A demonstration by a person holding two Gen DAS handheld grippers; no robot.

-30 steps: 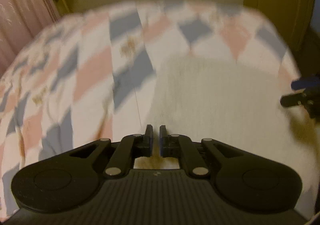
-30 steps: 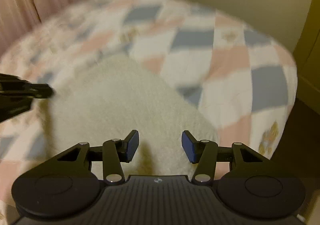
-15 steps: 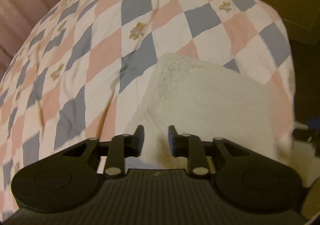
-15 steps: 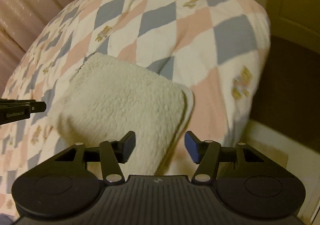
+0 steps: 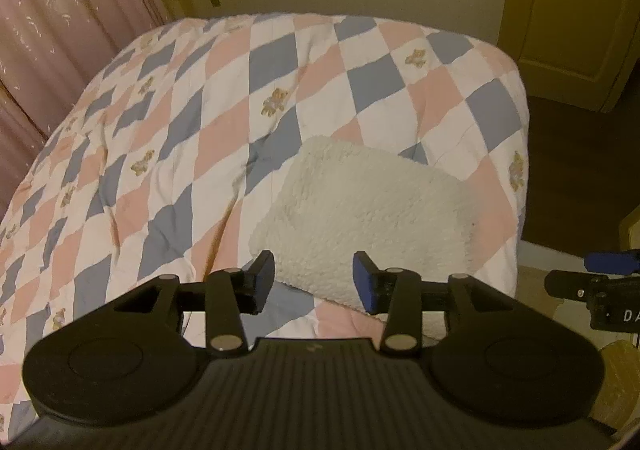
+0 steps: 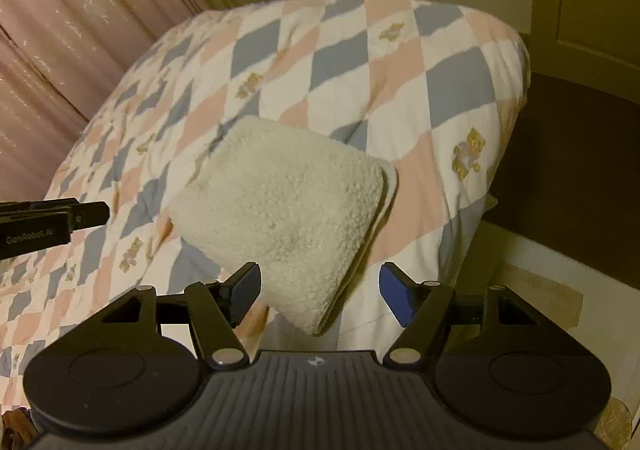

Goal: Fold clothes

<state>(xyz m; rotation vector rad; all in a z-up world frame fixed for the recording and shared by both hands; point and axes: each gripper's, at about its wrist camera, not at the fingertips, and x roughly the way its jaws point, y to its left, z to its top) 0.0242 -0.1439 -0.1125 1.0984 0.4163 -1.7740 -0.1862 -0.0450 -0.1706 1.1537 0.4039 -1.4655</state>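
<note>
A cream fleece garment (image 5: 368, 209) lies folded into a thick rectangle on the checked quilt, near the bed's front right corner. In the right wrist view the same fleece garment (image 6: 284, 209) shows stacked layers along its right edge. My left gripper (image 5: 314, 278) hovers open above its near edge, holding nothing. My right gripper (image 6: 320, 290) is open too, raised over the garment's near corner with empty fingers. Each gripper's tip shows in the other view: the right gripper (image 5: 600, 274) at the right edge and the left gripper (image 6: 52, 221) at the left edge.
The bed's quilt (image 5: 200, 129) has pink, blue and white diamonds with small bears. Pink curtains (image 5: 60, 29) hang along the left. A yellow door (image 5: 568, 9) and dark floor (image 6: 568, 177) lie to the right, past the bed's edge.
The left gripper was shut on the fleece and has opened, letting it go. Both grippers have pulled back and up from the garment, which now rests folded on the quilt.
</note>
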